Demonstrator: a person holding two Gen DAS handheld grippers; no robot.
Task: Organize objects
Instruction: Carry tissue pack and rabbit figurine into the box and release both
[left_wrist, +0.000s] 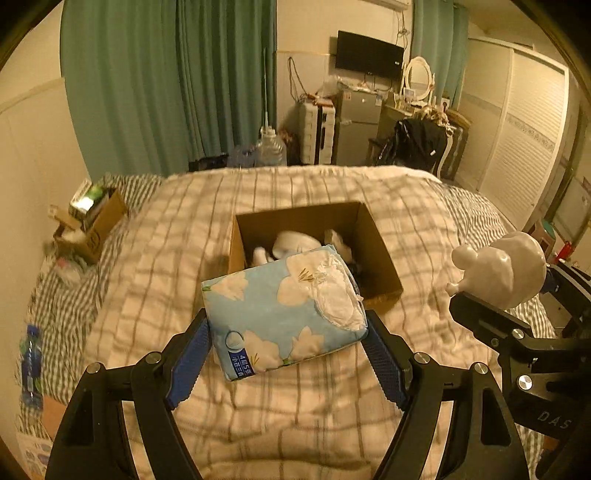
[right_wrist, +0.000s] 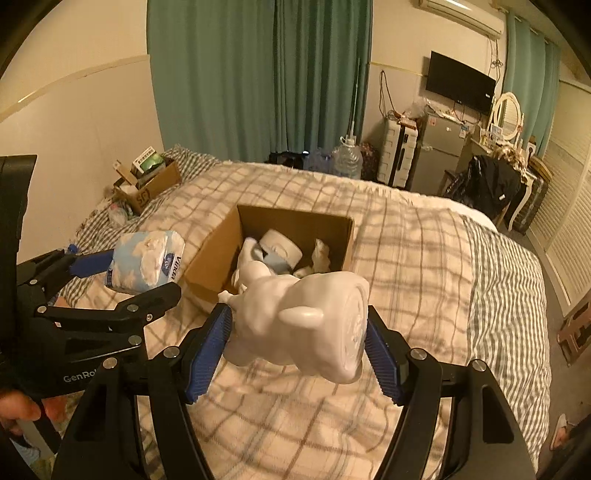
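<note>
My left gripper (left_wrist: 288, 336) is shut on a blue floral tissue pack (left_wrist: 284, 314) and holds it above the bed, just in front of an open cardboard box (left_wrist: 380, 254). The pack also shows in the right wrist view (right_wrist: 147, 260). My right gripper (right_wrist: 299, 328) is shut on a white animal figurine (right_wrist: 299, 325), held above the bed near the box (right_wrist: 218, 254); the figurine also shows in the left wrist view (left_wrist: 506, 269). Several white objects (right_wrist: 275, 245) lie inside the box.
The box stands on a bed with a checked blanket (left_wrist: 295, 406). A second cardboard box (left_wrist: 99, 225) with items sits at the bed's far left corner. A plastic bottle (left_wrist: 31, 365) lies at the left edge. A water jug (left_wrist: 269, 147), a fridge and a chair stand beyond the bed.
</note>
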